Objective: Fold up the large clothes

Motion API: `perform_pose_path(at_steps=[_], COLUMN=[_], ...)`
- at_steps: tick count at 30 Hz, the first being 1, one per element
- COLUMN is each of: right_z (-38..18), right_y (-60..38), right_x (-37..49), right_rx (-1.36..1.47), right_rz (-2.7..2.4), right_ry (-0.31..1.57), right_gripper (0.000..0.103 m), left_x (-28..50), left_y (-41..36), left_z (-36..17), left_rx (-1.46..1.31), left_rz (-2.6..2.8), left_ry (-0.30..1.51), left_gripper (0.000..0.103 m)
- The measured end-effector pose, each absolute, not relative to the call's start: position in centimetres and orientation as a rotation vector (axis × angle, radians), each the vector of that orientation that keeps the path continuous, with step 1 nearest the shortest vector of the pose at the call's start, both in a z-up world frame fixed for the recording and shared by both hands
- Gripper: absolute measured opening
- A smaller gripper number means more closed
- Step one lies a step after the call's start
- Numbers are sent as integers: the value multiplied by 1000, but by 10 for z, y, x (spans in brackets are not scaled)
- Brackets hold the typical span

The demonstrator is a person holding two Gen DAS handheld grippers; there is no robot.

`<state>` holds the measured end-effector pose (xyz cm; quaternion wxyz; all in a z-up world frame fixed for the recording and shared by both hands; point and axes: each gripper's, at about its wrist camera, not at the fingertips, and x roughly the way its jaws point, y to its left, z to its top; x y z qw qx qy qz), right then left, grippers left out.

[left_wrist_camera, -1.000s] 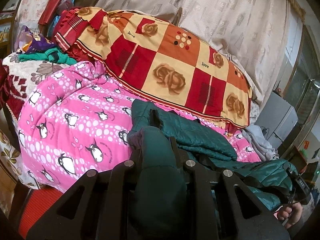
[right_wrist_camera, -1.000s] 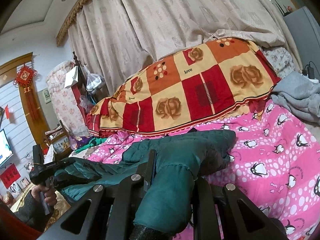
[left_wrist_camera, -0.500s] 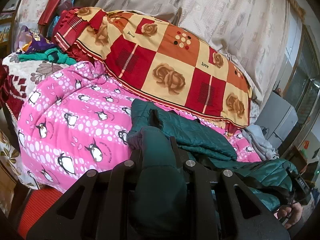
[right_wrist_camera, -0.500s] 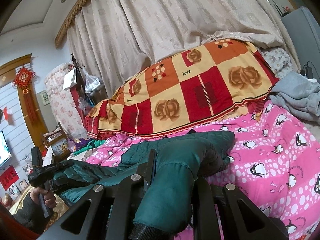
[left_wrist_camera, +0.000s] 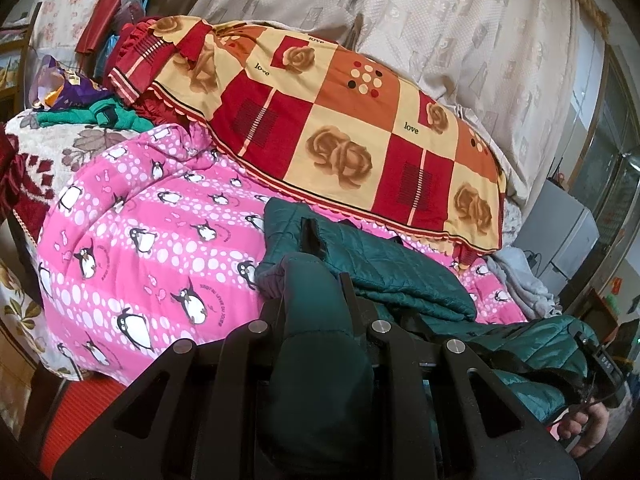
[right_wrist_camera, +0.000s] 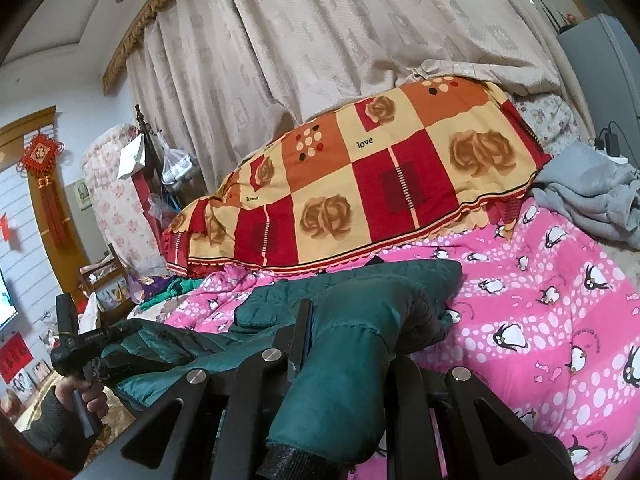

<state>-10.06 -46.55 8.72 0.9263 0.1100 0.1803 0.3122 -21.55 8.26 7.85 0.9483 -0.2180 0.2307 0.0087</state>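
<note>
Two grippers each clamp a sleeve of the green jacket (left_wrist_camera: 372, 268): left gripper (left_wrist_camera: 316, 304), right gripper (right_wrist_camera: 344, 344). The jacket lies half-bunched on the pink quilt (left_wrist_camera: 160, 232); folding seems barely begun.

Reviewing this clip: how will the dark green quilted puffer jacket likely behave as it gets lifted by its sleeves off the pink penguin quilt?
The dark green quilted puffer jacket is probably floppy: its body sags and bunches between both gripped sleeves. It is likely light for its bulk, given the puffy quilted padding. The shell looks smooth and faintly shiny, so it may slide easily over the pink penguin quilt, and perhaps within the tongs.
</note>
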Motion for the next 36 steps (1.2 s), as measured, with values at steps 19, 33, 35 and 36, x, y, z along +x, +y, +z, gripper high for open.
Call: perform_pose_path(at_steps=[19,33,35,36], right_z=[90,90,90,90], right_y=[-464,-464,-464,-464], right_x=[-100,-99,-100,-99], right_rx=[223,224,224,225], right_rz=[630,632,630,631], right_ry=[367,367,367,367], right_gripper=[13,13,13,13], left_x=[-216,-215,-215,-215], left_y=[81,80,81,80], left_z=[78,78,78,78], left_rx=[-445,-445,-446,-445], left_rz=[19,19,20,19], left_ry=[469,469,468,468], left_gripper=[16,16,16,16])
